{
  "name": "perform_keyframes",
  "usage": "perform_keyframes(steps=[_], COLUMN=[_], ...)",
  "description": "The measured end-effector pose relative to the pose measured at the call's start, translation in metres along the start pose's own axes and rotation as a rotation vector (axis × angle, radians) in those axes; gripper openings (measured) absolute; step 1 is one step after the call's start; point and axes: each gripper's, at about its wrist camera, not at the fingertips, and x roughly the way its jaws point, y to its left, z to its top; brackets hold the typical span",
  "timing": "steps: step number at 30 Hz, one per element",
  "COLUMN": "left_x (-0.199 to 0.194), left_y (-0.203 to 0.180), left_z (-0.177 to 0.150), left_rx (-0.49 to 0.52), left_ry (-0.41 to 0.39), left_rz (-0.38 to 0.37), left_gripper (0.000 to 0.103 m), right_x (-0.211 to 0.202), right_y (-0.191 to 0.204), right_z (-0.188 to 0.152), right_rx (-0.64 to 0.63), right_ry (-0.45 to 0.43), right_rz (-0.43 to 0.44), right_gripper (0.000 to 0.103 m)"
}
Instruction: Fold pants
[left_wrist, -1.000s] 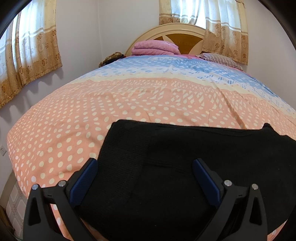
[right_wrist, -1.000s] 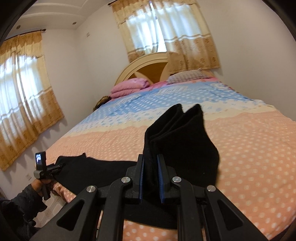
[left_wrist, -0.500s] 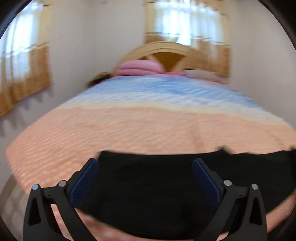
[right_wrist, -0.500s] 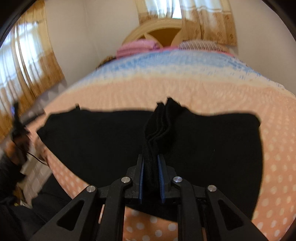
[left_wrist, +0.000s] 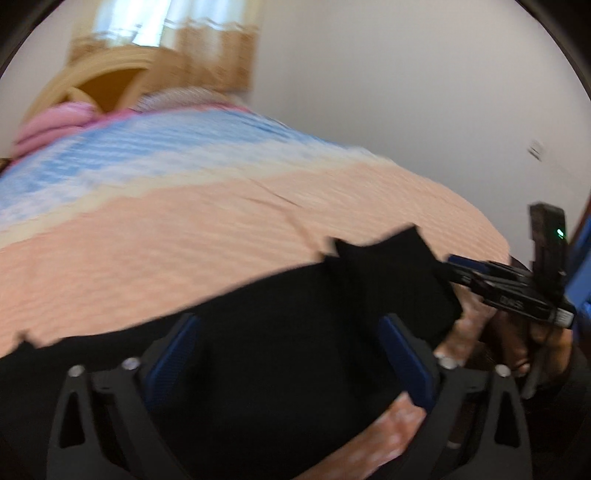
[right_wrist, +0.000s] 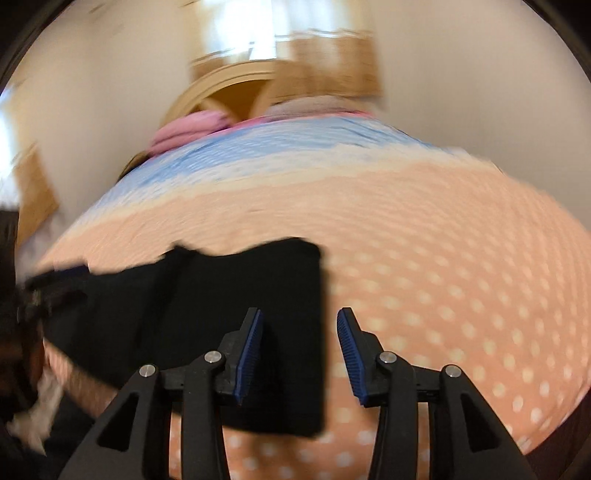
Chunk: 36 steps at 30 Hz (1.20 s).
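Black pants lie flat on the near part of the bed; in the right wrist view the pants end in a straight right edge. My left gripper is open just above the cloth, holding nothing. My right gripper is open and empty over that right edge, its left finger over the cloth, its right finger over the bedspread. In the left wrist view the right gripper shows at the far right beside the pants. Both views are motion-blurred.
The bed has a peach polka-dot bedspread turning blue toward the headboard. Pink folded bedding lies at the head. Curtained windows and walls surround the bed. The bed's near edge is right below the grippers.
My right gripper let go of the bunched pants end and opened; the cloth now lies flat. The left wrist view has swung right and the right gripper has come into it.
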Motion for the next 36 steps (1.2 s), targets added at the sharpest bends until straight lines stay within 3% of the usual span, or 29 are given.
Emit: perform_keyframes(steps=[5, 9, 11, 12, 16, 17, 19, 30, 36], left_x=[0.037, 0.05, 0.05, 0.048, 0.046, 0.045, 0.044, 0.01, -0.012], left_y=[-0.021, -0.023, -0.028, -0.03, -0.028, -0.026, -0.024, -0.016, 0.008], left_z=[0.007, 0.005, 0.006, 0.005, 0.0, -0.001, 0.0, 0.005, 0.001], left_rx=[-0.014, -0.039, -0.031, -0.028, -0.05, -0.057, -0.072, -0.125, -0.181], left_ry=[0.076, 0.093, 0.09, 0.09, 0.083, 0.082, 0.076, 0.012, 0.002], left_rz=[-0.088, -0.099, -0.128, -0.129, -0.138, -0.137, -0.145, -0.202, -0.17], left_gripper=[0.082, 0.073, 0.043, 0.038, 0.034, 0.024, 0.015, 0.011, 0.011], right_x=[-0.001, -0.003, 0.001, 0.004, 0.006, 0.004, 0.003, -0.009, -0.007], right_y=[0.007, 0.013, 0.01, 0.008, 0.005, 0.007, 0.009, 0.009, 0.017], right_z=[-0.006, -0.007, -0.008, -0.008, -0.011, -0.012, -0.012, -0.014, -0.016], right_rx=[-0.045, -0.064, -0.043, -0.028, -0.005, -0.01, -0.02, -0.016, -0.049], right_ry=[-0.031, -0.06, -0.059, -0.053, -0.052, -0.059, -0.068, -0.14, -0.13], right_rz=[0.035, 0.033, 0.029, 0.025, 0.027, 0.025, 0.03, 0.082, 0.11], right_gripper=[0.044, 0.044, 0.045, 0.045, 0.045, 0.045, 0.046, 0.053, 0.053])
